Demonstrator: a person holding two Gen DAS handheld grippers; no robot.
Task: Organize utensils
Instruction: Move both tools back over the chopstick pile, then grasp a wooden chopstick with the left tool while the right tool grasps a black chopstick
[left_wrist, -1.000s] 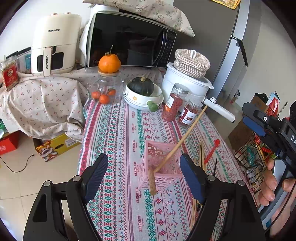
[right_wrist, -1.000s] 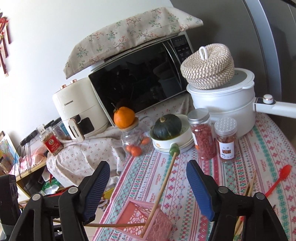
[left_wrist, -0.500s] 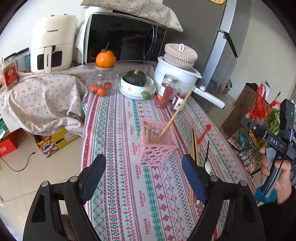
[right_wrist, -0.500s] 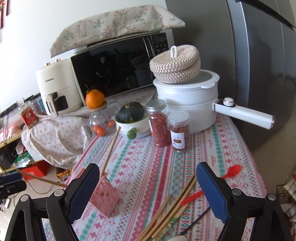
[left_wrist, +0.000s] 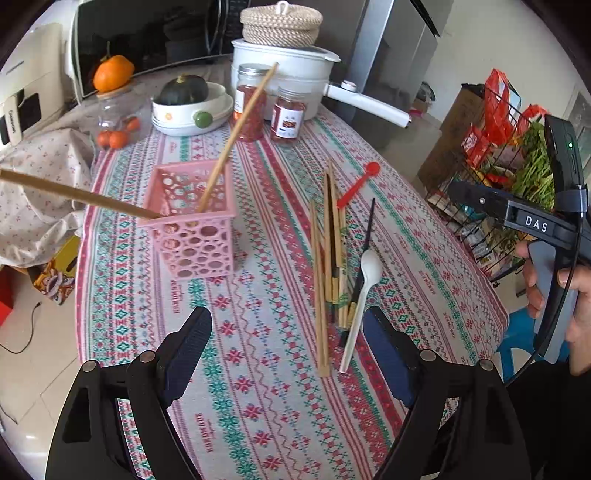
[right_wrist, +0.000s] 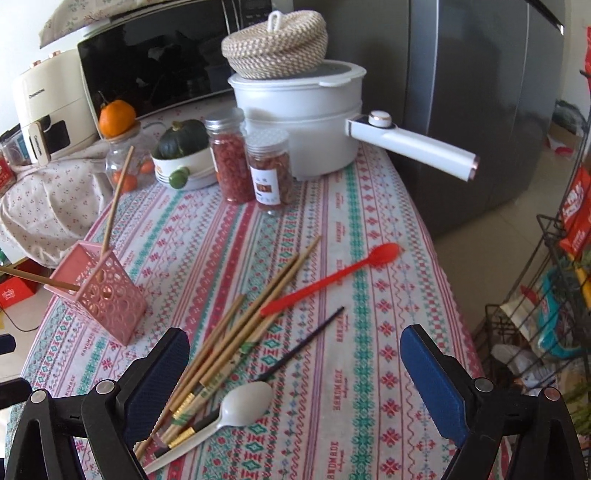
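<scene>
Chopsticks (left_wrist: 328, 254) lie in a loose bundle on the patterned tablecloth (left_wrist: 258, 369), with a white spoon (left_wrist: 364, 291) and a thin black stick (left_wrist: 365, 236) just beside them and a red spoon (left_wrist: 360, 182) at their far end. Left of the bundle stands a pink holder (left_wrist: 192, 218) with two chopsticks leaning out of it, one tilted toward the jars (left_wrist: 269, 107), one pointing out left. Left gripper (left_wrist: 284, 354) hovers over the cloth near the bundle's near ends, jaws wide apart and empty. Right gripper (right_wrist: 291, 384) hangs above the white spoon's bowl (right_wrist: 247, 400), jaws opening, holding nothing; a hand (left_wrist: 554, 291) grasps its handle.
</scene>
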